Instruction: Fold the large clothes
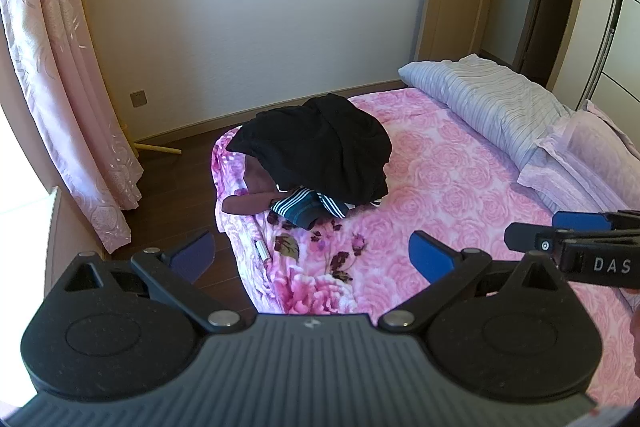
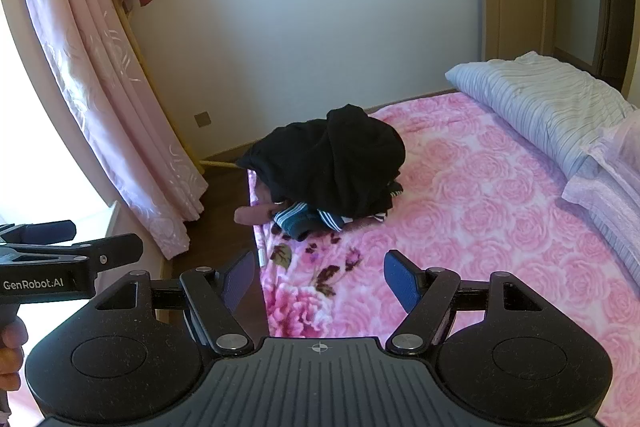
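A heap of clothes lies at the far corner of the bed: a black garment [image 1: 320, 147] [image 2: 336, 163] on top, a dark teal piece with white stripes [image 1: 308, 207] [image 2: 308, 219] and a maroon piece [image 1: 248, 203] [image 2: 256, 213] poking out beneath. My left gripper [image 1: 312, 255] hovers open and empty over the near bed edge, well short of the heap. My right gripper [image 2: 320, 279] is also open and empty, beside the left. Each gripper shows at the edge of the other's view, the right [image 1: 560, 239] and the left [image 2: 52, 239].
The bed carries a pink rose-patterned cover [image 1: 460, 195] [image 2: 480, 195]. A striped grey quilt [image 1: 488, 95] [image 2: 540, 95] and pink pillow [image 1: 580, 155] lie at the right. A small white cylinder [image 1: 262, 251] rests near the bed edge. Pink curtain [image 1: 60, 87] and dark floor are at left.
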{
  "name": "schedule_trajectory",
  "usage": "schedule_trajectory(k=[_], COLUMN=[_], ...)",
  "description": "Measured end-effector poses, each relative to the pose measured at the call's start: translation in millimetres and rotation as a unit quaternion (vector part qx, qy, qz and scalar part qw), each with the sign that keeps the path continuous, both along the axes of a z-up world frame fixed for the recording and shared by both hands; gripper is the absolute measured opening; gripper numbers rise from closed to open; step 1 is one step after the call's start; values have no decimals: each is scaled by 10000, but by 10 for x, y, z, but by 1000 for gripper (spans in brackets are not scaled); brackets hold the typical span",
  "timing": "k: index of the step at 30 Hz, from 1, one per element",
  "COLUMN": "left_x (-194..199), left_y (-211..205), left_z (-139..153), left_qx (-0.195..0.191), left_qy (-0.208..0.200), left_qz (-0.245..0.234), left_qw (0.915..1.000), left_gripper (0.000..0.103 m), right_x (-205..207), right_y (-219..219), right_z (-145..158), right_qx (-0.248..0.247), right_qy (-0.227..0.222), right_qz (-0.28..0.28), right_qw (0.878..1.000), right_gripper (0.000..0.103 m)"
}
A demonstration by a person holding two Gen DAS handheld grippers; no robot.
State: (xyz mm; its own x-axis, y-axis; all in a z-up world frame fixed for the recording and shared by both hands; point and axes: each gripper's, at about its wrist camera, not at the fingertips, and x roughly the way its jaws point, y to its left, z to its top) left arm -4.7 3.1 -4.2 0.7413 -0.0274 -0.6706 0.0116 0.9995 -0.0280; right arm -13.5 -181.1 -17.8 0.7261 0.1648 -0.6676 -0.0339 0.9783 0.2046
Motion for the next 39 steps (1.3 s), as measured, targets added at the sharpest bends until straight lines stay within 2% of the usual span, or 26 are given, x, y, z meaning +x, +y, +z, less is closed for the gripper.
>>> schedule_trajectory(k=[39], left_x=[57], left_y=[-91], left_z=[5], left_qx=[4], left_qy=[35], left_qz=[-31], left_qw=[10000], left_gripper=[102], right_x=[36], right_y=[-81], right_z=[-40], right_qx=[51], right_qy=[63], right_qz=[-34], right_qw=[10000], right_gripper=[69])
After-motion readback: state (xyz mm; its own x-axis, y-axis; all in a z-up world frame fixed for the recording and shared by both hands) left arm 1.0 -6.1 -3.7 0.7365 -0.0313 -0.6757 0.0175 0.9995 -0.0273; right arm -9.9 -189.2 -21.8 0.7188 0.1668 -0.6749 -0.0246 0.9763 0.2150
